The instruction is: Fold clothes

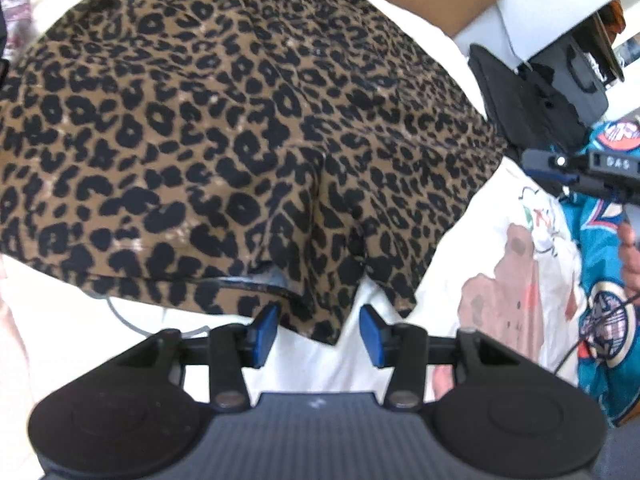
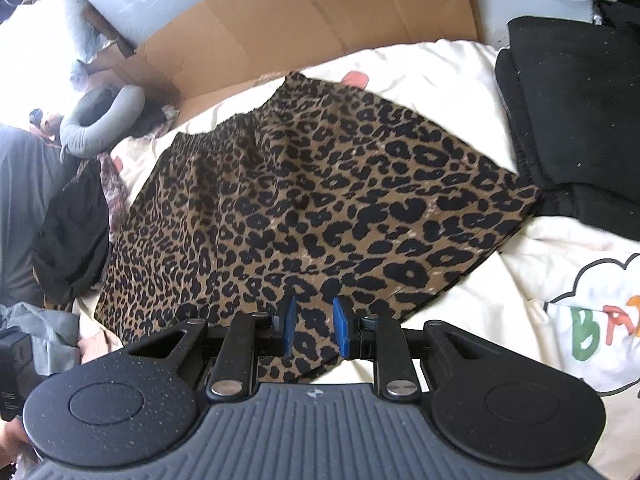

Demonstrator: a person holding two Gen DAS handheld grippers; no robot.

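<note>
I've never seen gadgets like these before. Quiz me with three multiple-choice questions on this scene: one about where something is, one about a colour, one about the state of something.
1. Where does the leopard-print garment lie?
A. On the cream bedspread
B. Inside the cardboard box
C. On a hanger

2. What colour are the fingertips of the left hand-held gripper?
A. Red
B. Blue
C. Yellow

3. How does the right hand-held gripper stand?
A. Shut tight on the garment
B. Open, fingers apart over the garment's near edge
C. Out of view

Answers:
1. A, the garment is spread flat on the cream bedspread, with the box behind it.
2. B, both pads show blue against the black arms.
3. B, a clear gap with fabric visible separates its two pads.
</note>
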